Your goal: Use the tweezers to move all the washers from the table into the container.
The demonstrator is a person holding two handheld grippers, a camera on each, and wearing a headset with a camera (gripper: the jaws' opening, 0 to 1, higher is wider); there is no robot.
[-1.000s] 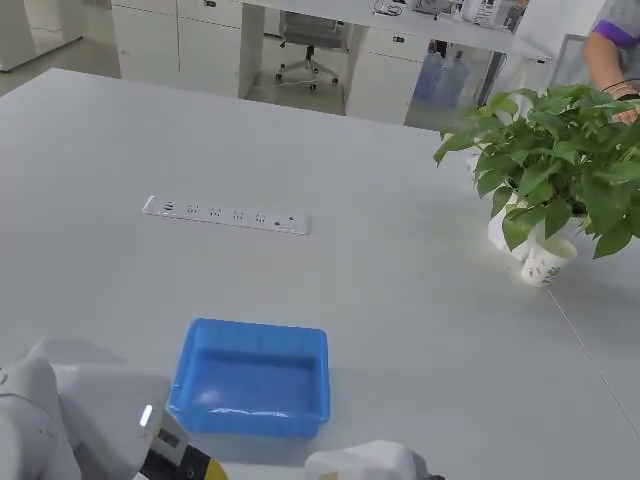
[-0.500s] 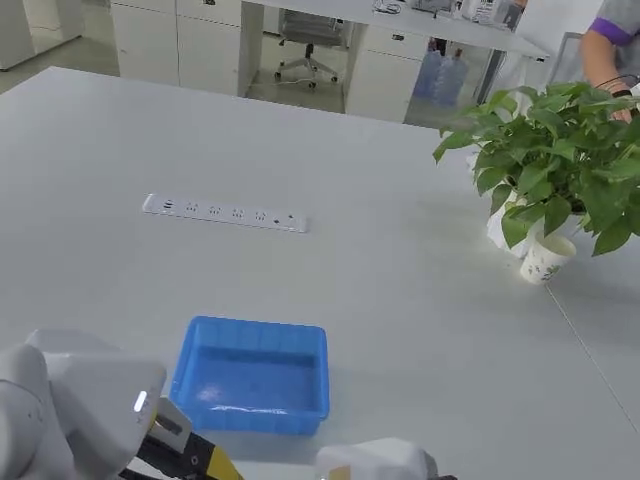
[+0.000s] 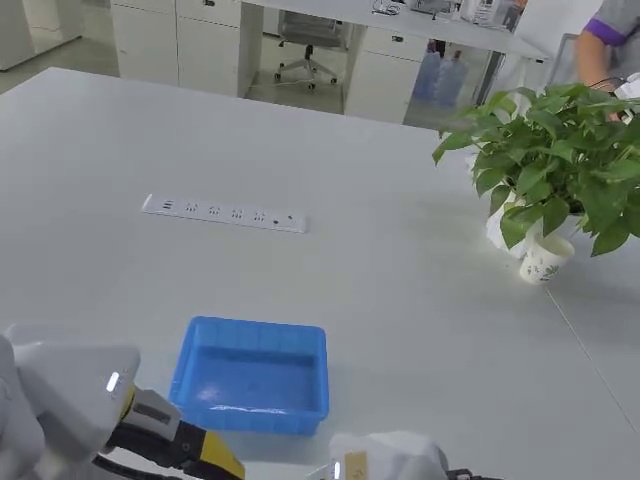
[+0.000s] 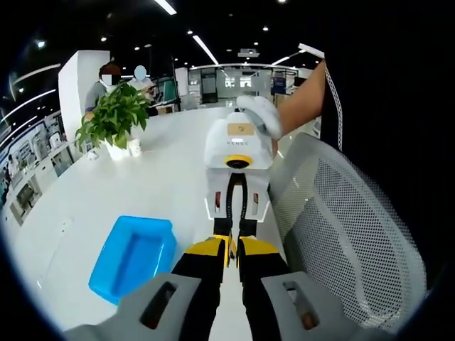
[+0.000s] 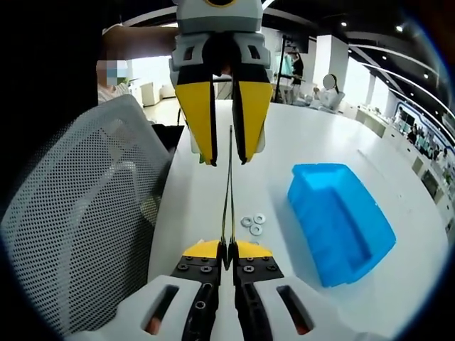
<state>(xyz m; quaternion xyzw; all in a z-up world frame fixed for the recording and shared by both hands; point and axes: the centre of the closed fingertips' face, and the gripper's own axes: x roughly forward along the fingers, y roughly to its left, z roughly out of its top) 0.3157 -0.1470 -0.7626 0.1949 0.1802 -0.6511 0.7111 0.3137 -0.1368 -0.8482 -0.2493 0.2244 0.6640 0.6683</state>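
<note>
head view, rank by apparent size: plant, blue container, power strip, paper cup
1. plant, largest even though it is cut off at the right edge
2. blue container
3. power strip, long but thin
4. paper cup

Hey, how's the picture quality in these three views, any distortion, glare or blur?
Head view: even soft light, sharp, a faint sheen inside the blue container, weak shadows on the table. Right gripper view: strong fisheye bulge; the washers small but crisp, the tweezers thin and clear. Left gripper view: same bulge, bright ceiling strips, the plant slightly soft.
</note>
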